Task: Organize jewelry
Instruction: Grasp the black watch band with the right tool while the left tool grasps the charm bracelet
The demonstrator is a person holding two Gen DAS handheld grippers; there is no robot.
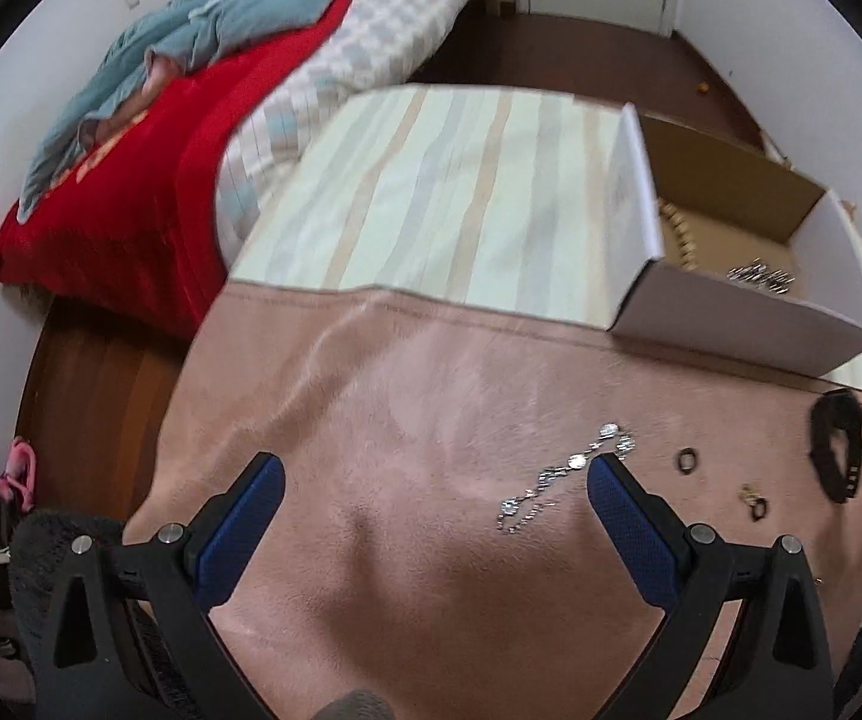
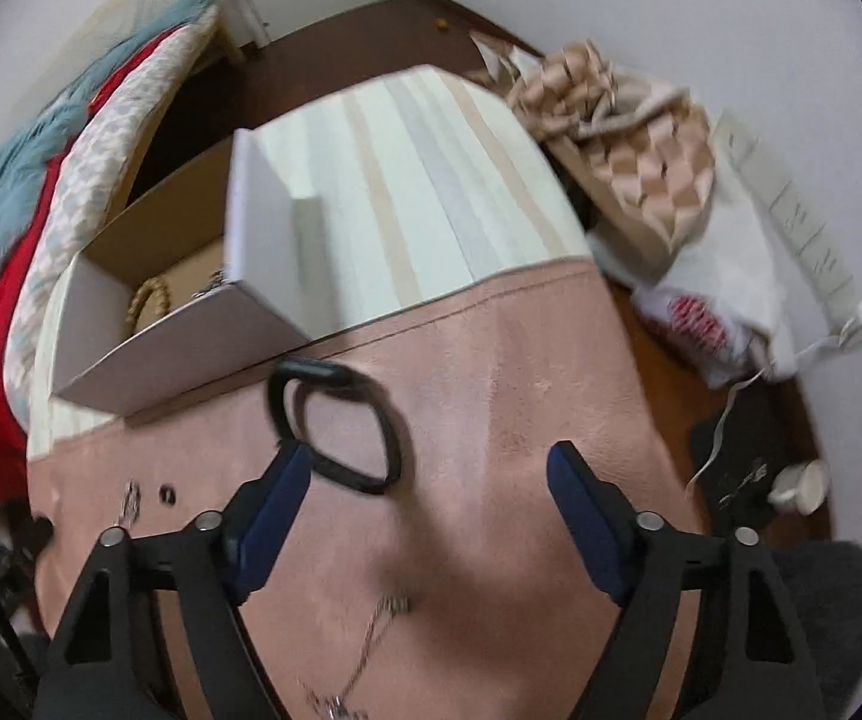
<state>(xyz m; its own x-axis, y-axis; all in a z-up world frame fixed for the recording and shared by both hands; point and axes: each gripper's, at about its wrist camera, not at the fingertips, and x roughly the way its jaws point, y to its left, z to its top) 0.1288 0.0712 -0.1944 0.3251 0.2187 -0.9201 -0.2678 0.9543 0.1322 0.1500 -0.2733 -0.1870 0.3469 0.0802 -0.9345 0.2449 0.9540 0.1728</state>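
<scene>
My left gripper (image 1: 433, 477) is open and empty above a pink cloth (image 1: 407, 396). A silver chain with clear stones (image 1: 562, 477) lies just inside its right finger (image 1: 628, 516). A small dark ring (image 1: 687, 459), an earring (image 1: 754, 504) and a black band (image 1: 837, 444) lie to the right. A white cardboard box (image 1: 730, 324) holds a beaded bracelet (image 1: 679, 234) and silver pieces (image 1: 760, 277). My right gripper (image 2: 425, 462) is open and empty; the black band (image 2: 338, 420) lies by its left finger (image 2: 275, 516). A thin chain (image 2: 371, 642) lies below.
A striped cloth (image 1: 448, 192) covers the far part of the surface. A bed with red and teal bedding (image 1: 131, 138) is at the left. Bags and a checked cloth (image 2: 640, 144) sit on the floor at the right, with a white cup (image 2: 802, 483).
</scene>
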